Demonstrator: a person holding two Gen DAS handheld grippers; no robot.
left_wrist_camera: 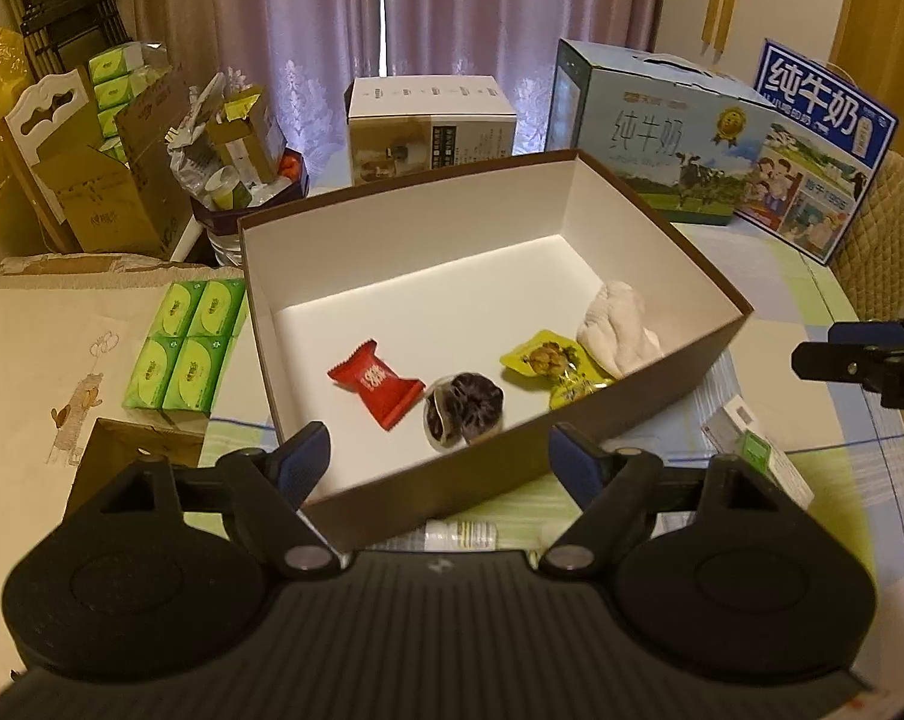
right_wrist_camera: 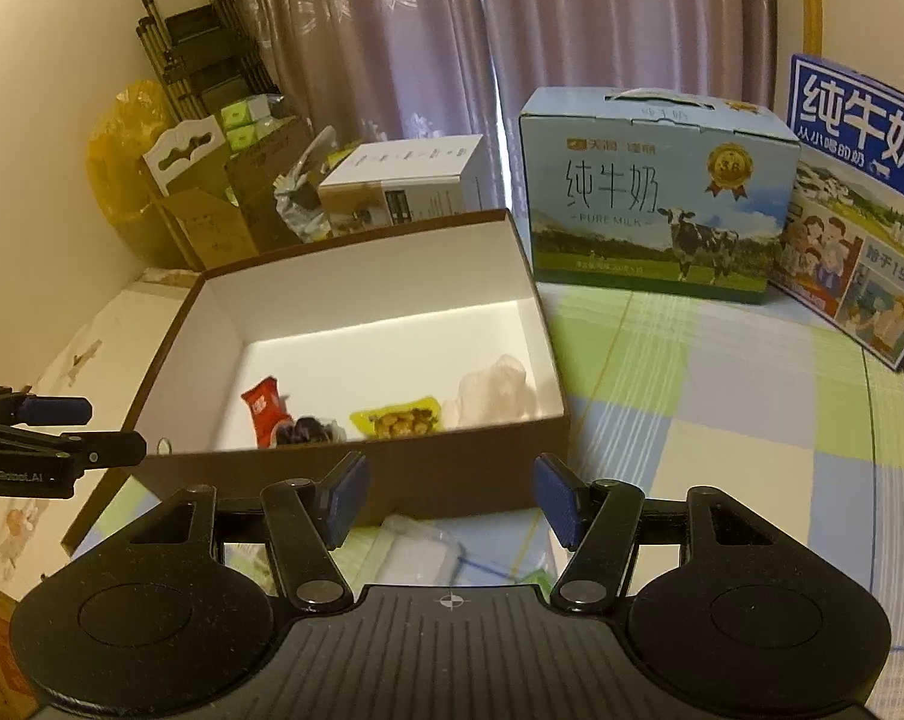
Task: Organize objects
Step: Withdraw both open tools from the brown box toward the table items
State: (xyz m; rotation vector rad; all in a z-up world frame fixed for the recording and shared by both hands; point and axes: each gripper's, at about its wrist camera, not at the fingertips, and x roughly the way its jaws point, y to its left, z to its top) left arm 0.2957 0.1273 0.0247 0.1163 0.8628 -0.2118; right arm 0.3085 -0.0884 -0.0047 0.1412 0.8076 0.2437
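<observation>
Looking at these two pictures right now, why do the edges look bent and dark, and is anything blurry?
Both views are fisheye: black corners, bowed edges. Left wrist view: the brown box rim curves, its white floor glares at the back, and the left gripper is soft. Right wrist view: dimmer and warmer, with the milk carton sharp and the right gripper blurred.

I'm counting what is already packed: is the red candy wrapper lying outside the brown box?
No, the red candy wrapper lies on the white floor inside the brown box, beside a dark round packet.
</observation>
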